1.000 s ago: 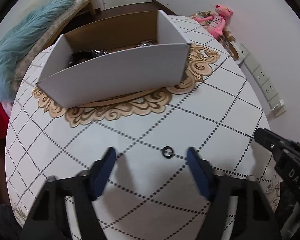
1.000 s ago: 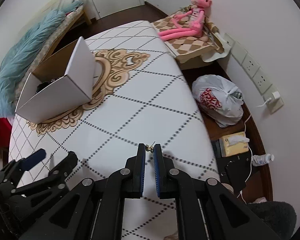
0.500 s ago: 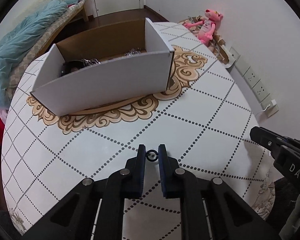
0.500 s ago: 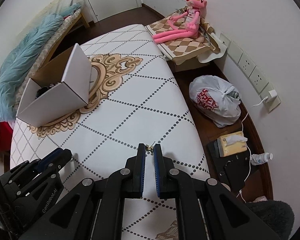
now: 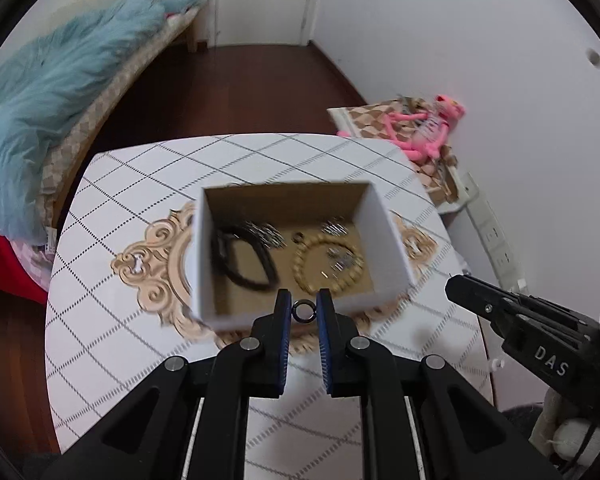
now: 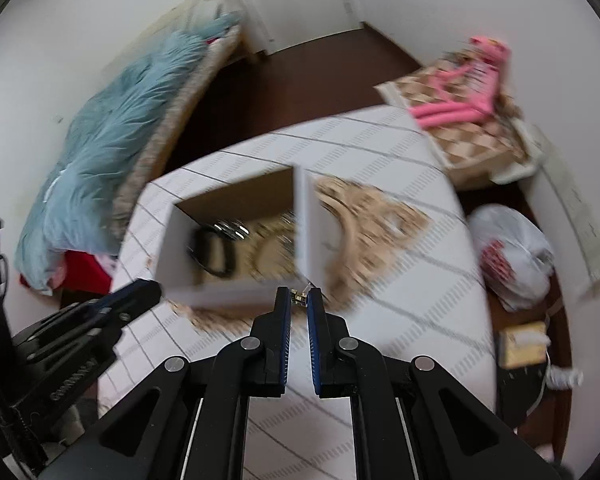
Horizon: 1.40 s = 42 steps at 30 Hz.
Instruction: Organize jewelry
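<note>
My left gripper [image 5: 304,312] is shut on a small black ring [image 5: 304,311] and holds it in the air at the near wall of the open white cardboard box [image 5: 372,292]. Inside the box lie a black hair band [image 5: 244,260], a beige bead bracelet [image 5: 326,266] and silver pieces [image 5: 266,232]. My right gripper [image 6: 299,298] is shut on a small gold earring [image 6: 299,297], raised just before the box's near right corner [image 6: 306,240]. The right gripper also shows in the left wrist view [image 5: 456,284], and the left one in the right wrist view [image 6: 140,292].
The box stands on a round table [image 5: 100,280] with a white diamond-pattern cloth and a beige ornament. A bed with a blue fluffy blanket [image 5: 48,112] is at left. A pink plush toy [image 5: 424,128], wall sockets and a plastic bag [image 6: 512,256] are at right.
Both grippers have risen and moved forward toward the box, each with its piece. The left gripper closed on the black ring a second ago and lifted it off the table.
</note>
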Each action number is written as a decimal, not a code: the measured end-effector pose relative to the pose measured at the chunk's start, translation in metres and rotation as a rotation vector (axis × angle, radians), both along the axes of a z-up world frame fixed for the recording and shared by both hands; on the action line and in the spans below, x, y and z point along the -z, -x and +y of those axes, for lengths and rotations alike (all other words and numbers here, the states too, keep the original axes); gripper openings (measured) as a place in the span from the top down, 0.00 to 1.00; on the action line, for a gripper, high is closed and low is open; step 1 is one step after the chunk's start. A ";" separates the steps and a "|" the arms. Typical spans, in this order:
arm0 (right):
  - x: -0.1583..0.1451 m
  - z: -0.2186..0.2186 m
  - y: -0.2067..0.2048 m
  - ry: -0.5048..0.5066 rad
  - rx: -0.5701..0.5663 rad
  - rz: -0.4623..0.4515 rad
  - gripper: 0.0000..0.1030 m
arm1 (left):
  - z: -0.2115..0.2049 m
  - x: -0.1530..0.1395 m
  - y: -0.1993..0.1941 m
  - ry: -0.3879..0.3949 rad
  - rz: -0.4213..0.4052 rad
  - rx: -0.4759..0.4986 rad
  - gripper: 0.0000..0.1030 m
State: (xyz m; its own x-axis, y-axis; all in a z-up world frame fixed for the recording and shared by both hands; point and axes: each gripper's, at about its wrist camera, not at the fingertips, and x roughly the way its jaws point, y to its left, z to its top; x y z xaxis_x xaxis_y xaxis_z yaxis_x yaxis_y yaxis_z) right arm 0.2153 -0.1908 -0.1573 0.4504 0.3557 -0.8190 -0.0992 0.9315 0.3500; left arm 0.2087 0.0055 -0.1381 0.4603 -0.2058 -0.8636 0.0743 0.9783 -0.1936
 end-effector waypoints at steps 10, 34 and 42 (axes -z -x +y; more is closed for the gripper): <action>0.014 0.053 -0.084 0.025 -0.139 0.152 0.86 | 0.025 0.012 -0.059 -0.023 0.103 -0.070 0.81; 0.019 0.043 -0.057 0.344 -0.034 0.109 0.04 | 0.050 0.018 -0.018 -0.206 0.031 -0.205 0.00; 0.012 0.036 -0.037 0.372 -0.007 0.098 0.01 | 0.041 0.007 0.001 -0.211 0.029 -0.204 0.00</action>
